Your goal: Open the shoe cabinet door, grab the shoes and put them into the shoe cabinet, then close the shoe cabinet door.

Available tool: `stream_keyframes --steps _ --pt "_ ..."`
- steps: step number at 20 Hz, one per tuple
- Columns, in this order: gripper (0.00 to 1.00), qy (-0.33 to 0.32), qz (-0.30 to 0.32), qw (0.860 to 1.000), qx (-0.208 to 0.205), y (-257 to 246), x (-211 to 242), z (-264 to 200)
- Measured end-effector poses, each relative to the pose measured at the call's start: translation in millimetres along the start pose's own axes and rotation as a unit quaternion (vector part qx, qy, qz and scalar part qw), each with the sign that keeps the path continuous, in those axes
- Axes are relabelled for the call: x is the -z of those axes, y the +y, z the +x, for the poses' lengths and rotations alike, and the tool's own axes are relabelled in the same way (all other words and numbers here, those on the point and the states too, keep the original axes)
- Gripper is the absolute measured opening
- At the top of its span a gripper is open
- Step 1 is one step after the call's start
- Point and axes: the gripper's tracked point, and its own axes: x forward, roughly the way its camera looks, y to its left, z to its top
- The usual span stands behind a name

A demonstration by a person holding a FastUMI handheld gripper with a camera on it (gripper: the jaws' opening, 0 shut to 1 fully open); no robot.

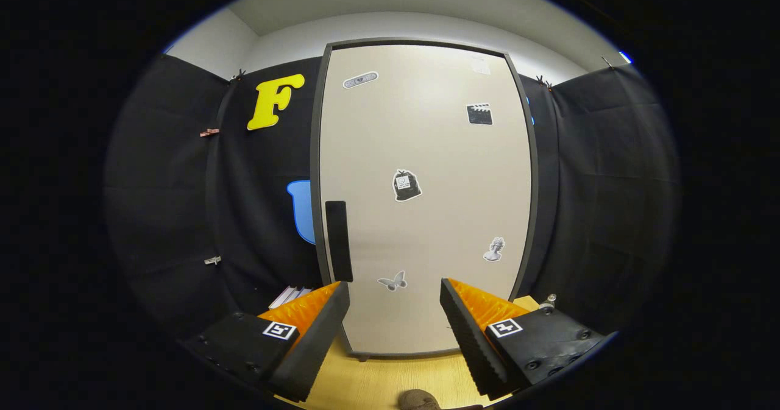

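Ahead of us at twelve o'clock stands the shoe cabinet [426, 215], its door [439, 172] shut, so we judge the opening step is in hand. Going left to right: the dark vertical handle [339, 240] sits at eleven o'clock, just beyond the left finger; our tongs [395, 294] are spread wide, pinching nothing. The next move likely calls for swinging left onto that handle. At six o'clock, on the wooden counter [378, 379], a brown shape, possibly a shoe [419, 400], peeks in.

Shoe cabinet [426, 203] upright on floor [390, 379], beyond tongs [395, 303]; fingers apart
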Motion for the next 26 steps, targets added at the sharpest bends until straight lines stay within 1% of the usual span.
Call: stream_keyframes --steps 5,10,15,22,23,24,26 --pt "0.98 -0.001 0.002 1.0 -0.005 9.2 -0.2 3.5" --pt "0.98 0.002 0.007 1.0 -0.02 35.0 1.7 20.3" --pt "0.98 0.01 0.016 0.999 -0.031 62.9 6.1 57.4" --pt "0.98 0.02 0.018 0.999 -0.017 71.8 15.7 116.4" --pt "0.96 0.018 0.019 1.0 -0.013 71.2 15.3 121.9" --pt "0.91 0.016 0.019 1.0 -0.009 70.3 15.0 128.2" --pt "0.91 0.014 0.018 1.0 -0.003 68.6 15.9 138.9"
